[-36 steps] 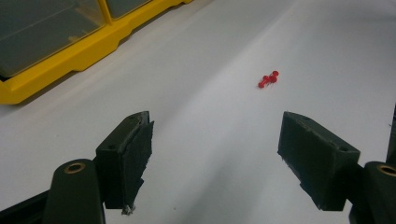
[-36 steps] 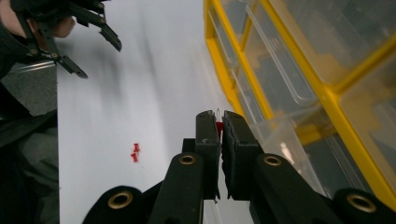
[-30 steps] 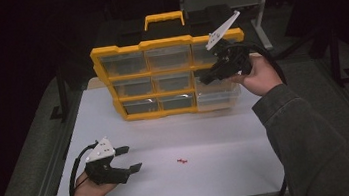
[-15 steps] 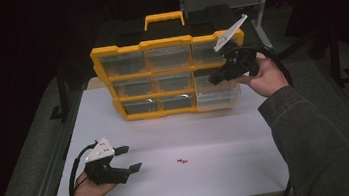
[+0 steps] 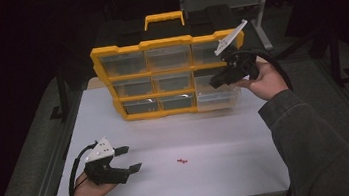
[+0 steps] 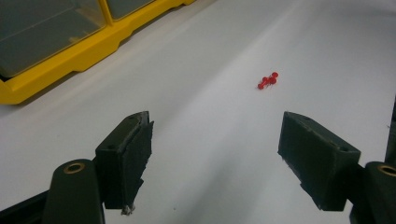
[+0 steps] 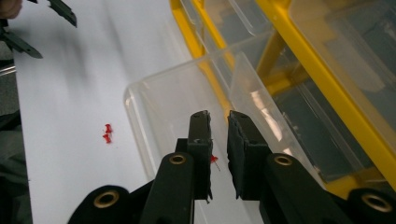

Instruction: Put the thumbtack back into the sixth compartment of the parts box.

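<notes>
Red pushpin [image 7: 214, 159] falling, right claw [image 7: 218, 122] opening above clear drawer [image 7: 154, 105]

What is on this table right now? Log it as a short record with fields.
Surface: white table
Container: yellow organizer, upright, clear drawers
Open drawer: bottom right, pulled out
Left gripper: low at the near left, jaws wide, empty
Right gripper: over the open drawer, jaws have just been opening, narrow gap
Red pin: low in that gap, apparently not clamped
Loose pins: on the table, mid front
</notes>
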### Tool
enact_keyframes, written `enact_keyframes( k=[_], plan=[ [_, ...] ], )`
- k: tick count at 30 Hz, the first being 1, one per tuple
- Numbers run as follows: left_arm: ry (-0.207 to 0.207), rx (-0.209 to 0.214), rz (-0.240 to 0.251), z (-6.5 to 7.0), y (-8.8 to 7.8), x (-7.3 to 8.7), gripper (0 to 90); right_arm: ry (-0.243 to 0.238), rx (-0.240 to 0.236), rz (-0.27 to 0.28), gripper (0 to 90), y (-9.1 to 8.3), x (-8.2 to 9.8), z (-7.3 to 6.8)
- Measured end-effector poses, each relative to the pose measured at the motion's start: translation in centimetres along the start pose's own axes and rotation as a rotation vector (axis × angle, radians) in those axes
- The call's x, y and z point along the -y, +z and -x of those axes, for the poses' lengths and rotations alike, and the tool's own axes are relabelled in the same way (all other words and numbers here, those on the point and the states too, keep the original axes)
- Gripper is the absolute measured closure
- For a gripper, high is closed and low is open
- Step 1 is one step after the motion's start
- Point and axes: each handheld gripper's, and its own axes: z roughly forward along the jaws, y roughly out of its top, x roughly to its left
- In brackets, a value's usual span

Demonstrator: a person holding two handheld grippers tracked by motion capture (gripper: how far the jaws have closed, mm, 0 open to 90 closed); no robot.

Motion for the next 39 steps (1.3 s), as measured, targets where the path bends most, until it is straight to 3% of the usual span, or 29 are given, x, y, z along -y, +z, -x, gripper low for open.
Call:
enact_keyframes(
  k=[12,20,28,30,39],
  plan=[
    [-0.005,0.001,0.011,0.1,0.1,0.0,25.3,-0.048,-0.053,0.05,76.4,-1.2,-1.1,-2.2],
    [-0.002,0.0,0.01,0.1,0.0,0.0,25.3,-0.087,-0.096,0.066,71.7,-0.5,-1.3,-4.6],
    [0.003,0.0,0.006,0.0,0.0,0.0,25.3,-0.123,-0.127,0.069,71.6,1.4,-0.3,-6.6],
    [0.004,0.0,0.007,0.0,0.0,0.0,25.3,-0.145,-0.139,0.069,71.2,2.2,0.0,-7.0],
    [-0.001,0.003,0.009,0.1,0.1,0.0,25.2,-0.159,-0.188,0.039,70.9,6.2,2.1,-9.4]
  ],
)
